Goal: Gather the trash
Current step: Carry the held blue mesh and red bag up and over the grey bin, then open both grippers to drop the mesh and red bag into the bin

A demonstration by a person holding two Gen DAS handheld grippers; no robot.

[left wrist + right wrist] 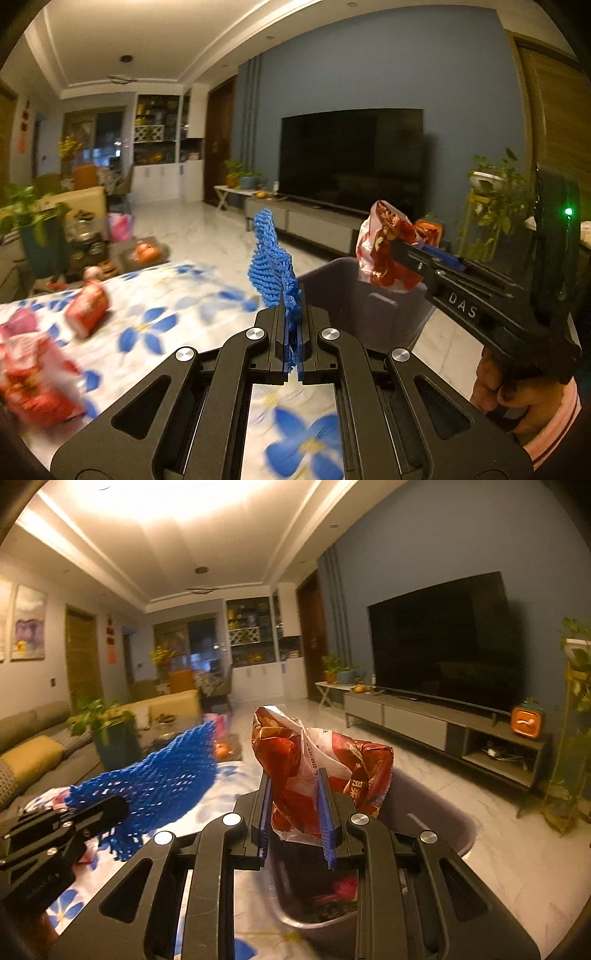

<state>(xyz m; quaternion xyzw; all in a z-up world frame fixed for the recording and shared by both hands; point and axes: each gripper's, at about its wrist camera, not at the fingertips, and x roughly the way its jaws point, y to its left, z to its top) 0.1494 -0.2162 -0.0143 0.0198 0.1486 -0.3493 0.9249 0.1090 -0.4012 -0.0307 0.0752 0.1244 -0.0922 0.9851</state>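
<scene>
Living room, blue TV wall, floral-cloth table (162, 314) in foreground with grey bin (369, 306) at its far edge.

Left gripper (291, 332): jaws clenched flat on a blue foam net sleeve (271, 258), which stands upright out of the fingers, just beside the bin's near rim; same sleeve seen side-on from the right wrist (162, 779). Right gripper (295, 812): fingers pressed into a crumpled red-and-white snack bag (314, 764), grasping it directly over the open bin (443, 812); from the left wrist the bag (384, 251) hangs above the bin mouth. Some litter visible inside the bin, pink item (343, 888) among it. On the table, left side: red can (88, 308) lying on its side and a red packet (33, 380), both blurred.
</scene>
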